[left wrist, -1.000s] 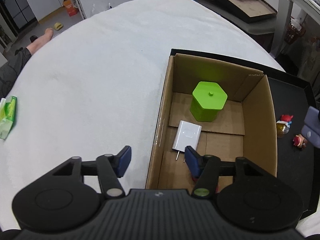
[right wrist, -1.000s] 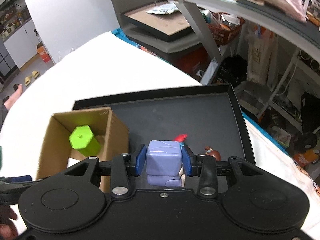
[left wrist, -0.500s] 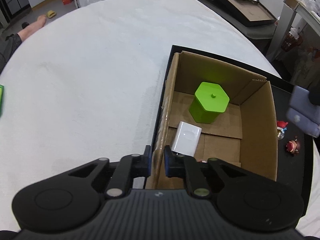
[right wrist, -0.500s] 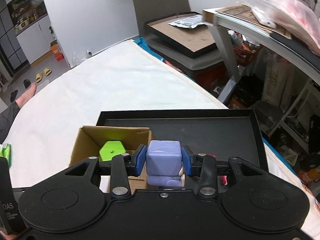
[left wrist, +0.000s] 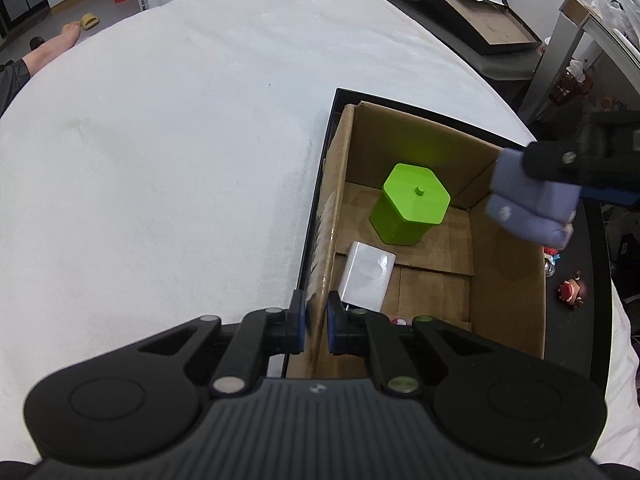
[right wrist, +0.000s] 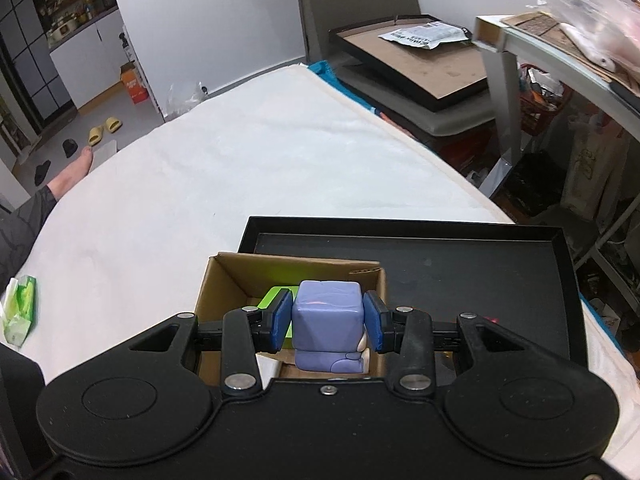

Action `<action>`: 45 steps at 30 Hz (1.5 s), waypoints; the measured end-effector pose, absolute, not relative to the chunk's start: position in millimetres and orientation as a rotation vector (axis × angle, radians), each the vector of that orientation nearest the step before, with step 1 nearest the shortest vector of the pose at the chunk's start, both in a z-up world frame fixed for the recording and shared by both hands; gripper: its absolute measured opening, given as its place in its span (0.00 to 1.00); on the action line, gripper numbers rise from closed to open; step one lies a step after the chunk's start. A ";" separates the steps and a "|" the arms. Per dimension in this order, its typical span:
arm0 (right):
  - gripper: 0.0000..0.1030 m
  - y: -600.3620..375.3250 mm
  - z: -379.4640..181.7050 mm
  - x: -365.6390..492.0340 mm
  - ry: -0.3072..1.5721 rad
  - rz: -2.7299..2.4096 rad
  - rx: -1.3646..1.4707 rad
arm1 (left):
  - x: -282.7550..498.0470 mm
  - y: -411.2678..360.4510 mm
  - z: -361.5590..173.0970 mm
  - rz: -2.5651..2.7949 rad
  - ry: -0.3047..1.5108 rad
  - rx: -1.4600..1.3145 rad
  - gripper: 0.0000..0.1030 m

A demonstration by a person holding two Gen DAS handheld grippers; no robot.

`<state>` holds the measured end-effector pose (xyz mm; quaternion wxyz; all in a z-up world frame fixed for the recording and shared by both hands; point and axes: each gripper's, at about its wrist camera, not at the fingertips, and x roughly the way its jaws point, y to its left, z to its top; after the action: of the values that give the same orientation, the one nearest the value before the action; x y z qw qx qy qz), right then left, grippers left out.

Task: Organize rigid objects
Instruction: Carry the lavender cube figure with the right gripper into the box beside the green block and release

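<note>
The left gripper (left wrist: 316,326) pinches the box (left wrist: 508,300) wall at 6 o'clock, likely steadying it. The right gripper (right wrist: 327,327) clamps a purple toy (right wrist: 328,314) above the box's 2 o'clock corner, probably for dropping beside the green canister (left wrist: 412,204).

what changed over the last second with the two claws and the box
The left claw closed from wide open onto the near-left wall of the brown cardboard box. The right claw, gripping the lavender blocky toy figure, carried it from above the black tray to over the box. The green hexagonal container and white charger stayed put.
</note>
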<state>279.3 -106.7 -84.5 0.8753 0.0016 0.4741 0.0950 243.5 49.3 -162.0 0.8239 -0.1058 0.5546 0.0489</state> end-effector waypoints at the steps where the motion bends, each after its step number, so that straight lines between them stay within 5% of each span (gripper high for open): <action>1: 0.37 -104.0 -86.4 279.9 0.994 0.199 0.000 | 243.5 49.5 -161.9 0.106 1.179 -0.229 0.09; 26: 0.37 -96.1 -134.8 300.7 1.059 0.156 -0.088 | 244.8 54.7 -161.7 0.102 1.193 -0.250 0.11; 45: 0.51 -137.9 -110.5 272.2 0.990 0.139 -0.005 | 237.0 36.6 -152.5 0.147 1.209 -0.191 0.19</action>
<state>272.2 -137.9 -110.5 0.8775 -0.0024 0.4748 0.0668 237.0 36.6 -152.5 0.8161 -0.0898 0.5668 0.0690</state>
